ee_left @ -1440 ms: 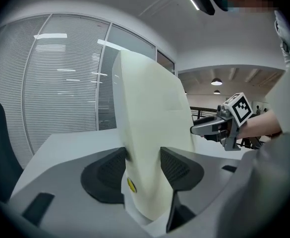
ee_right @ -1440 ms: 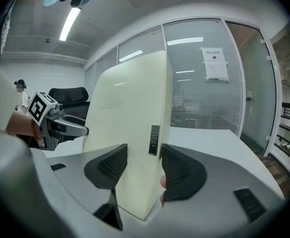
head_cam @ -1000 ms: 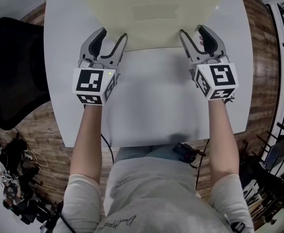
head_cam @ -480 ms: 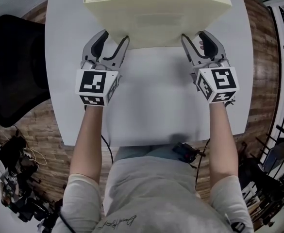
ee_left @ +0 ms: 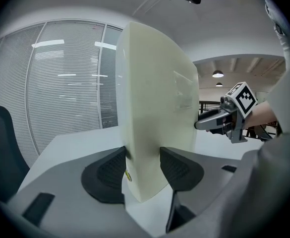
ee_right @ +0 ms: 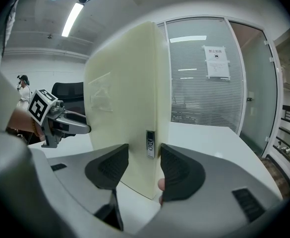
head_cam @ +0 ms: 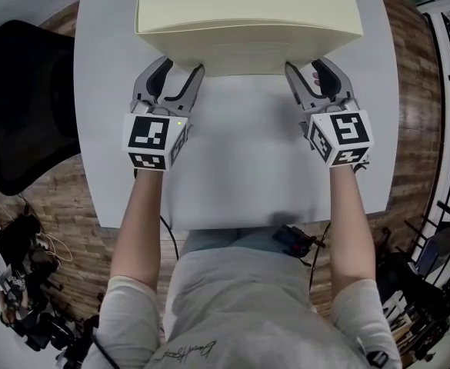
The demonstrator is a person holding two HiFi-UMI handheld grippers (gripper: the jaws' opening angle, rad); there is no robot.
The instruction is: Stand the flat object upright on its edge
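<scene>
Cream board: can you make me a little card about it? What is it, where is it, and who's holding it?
thing: cream flat board
where: on the white table, its lower long edge down on the top
pose: raised on its edge, about upright
left gripper: jaws clamped on the board's left end
right gripper: jaws clamped on the board's right end
small detail: a little label on the board's edge, print too small to read
nearby: black chair left of the table

Smooth matt cream plastic panel (head_cam: 248, 18)
</scene>
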